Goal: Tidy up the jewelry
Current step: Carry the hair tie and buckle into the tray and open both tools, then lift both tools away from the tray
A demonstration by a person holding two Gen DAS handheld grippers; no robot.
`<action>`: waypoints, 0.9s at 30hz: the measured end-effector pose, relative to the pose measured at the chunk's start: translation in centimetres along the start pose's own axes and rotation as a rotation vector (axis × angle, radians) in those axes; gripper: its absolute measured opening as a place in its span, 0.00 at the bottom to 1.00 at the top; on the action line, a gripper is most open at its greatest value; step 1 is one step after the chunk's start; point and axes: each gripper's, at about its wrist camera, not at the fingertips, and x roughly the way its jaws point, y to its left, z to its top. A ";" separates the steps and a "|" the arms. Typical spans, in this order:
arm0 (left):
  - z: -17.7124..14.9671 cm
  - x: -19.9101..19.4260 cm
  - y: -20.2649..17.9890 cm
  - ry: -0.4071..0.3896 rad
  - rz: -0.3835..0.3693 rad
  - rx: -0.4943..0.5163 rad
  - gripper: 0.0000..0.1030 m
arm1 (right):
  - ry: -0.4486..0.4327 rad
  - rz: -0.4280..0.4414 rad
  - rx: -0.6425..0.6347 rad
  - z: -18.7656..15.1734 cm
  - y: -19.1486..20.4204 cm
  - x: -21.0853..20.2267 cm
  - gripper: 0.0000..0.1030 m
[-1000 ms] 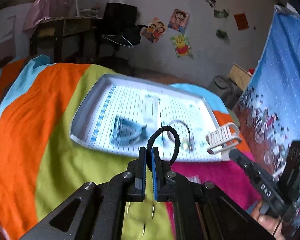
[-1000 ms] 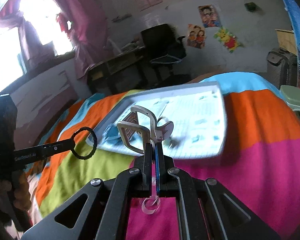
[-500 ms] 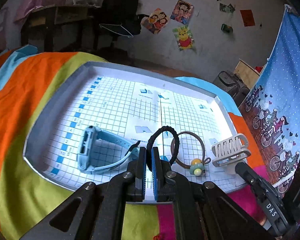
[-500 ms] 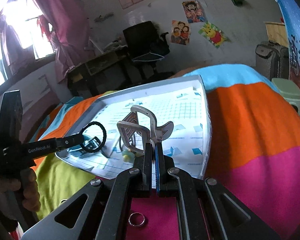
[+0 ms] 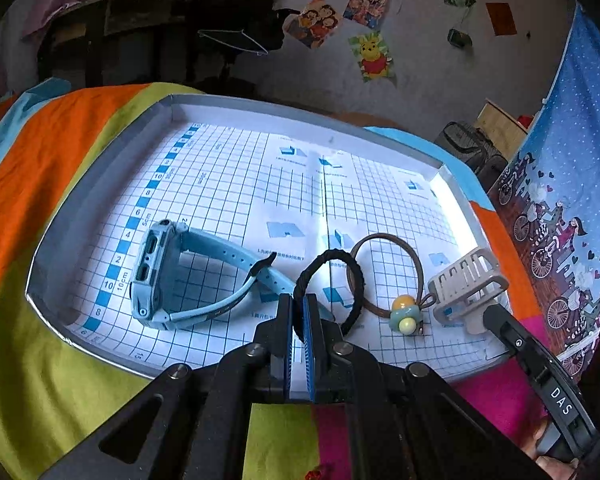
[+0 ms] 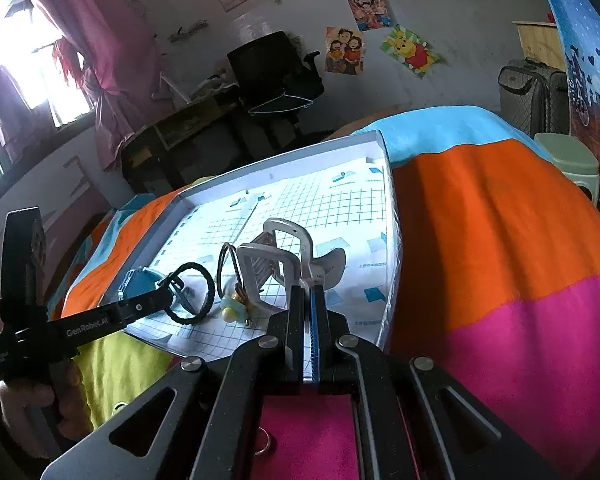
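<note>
A shallow grid-lined tray lies on a bed blanket striped orange, green and pink; posters dot the wall at 12 o'clock. The left tool pinches a black hair tie over the tray's near edge. At 3 o'clock, the right tool clamps a white hair claw.

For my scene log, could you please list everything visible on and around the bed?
tray: one, grey rim, grid sheet inside, on the bed.
watch: one, light blue, tray's left part.
brown hair tie: one, yellow and green beads, in the tray.
black hair tie: one, braided, pinched in the left tool.
hair claw: one, pale grey, clamped in the right tool.
ring: one, silvery, on the blanket.
blanket: one, striped.
chair: one, black, by the wall.
left tool: shut.
right tool: shut.
</note>
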 end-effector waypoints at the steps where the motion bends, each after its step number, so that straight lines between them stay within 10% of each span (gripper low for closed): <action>1: 0.0 0.1 0.0 0.003 0.006 0.000 0.06 | 0.001 -0.001 0.000 0.0 0.0 0.0 0.03; 8: -0.4 -0.4 0.4 0.030 0.042 -0.015 0.10 | 0.009 -0.024 -0.020 0.3 0.0 -0.2 0.03; 12: -0.6 -2.5 0.9 -0.004 0.028 -0.047 0.37 | 0.008 -0.033 -0.036 0.5 0.2 -1.2 0.05; 15: -0.8 -4.8 1.3 -0.068 0.036 -0.072 0.74 | -0.005 -0.046 -0.059 0.8 0.9 -2.2 0.19; 27: -2.7 -16.6 2.1 -0.335 0.031 -0.100 0.98 | -0.143 -0.046 -0.182 0.8 4.7 -10.5 0.77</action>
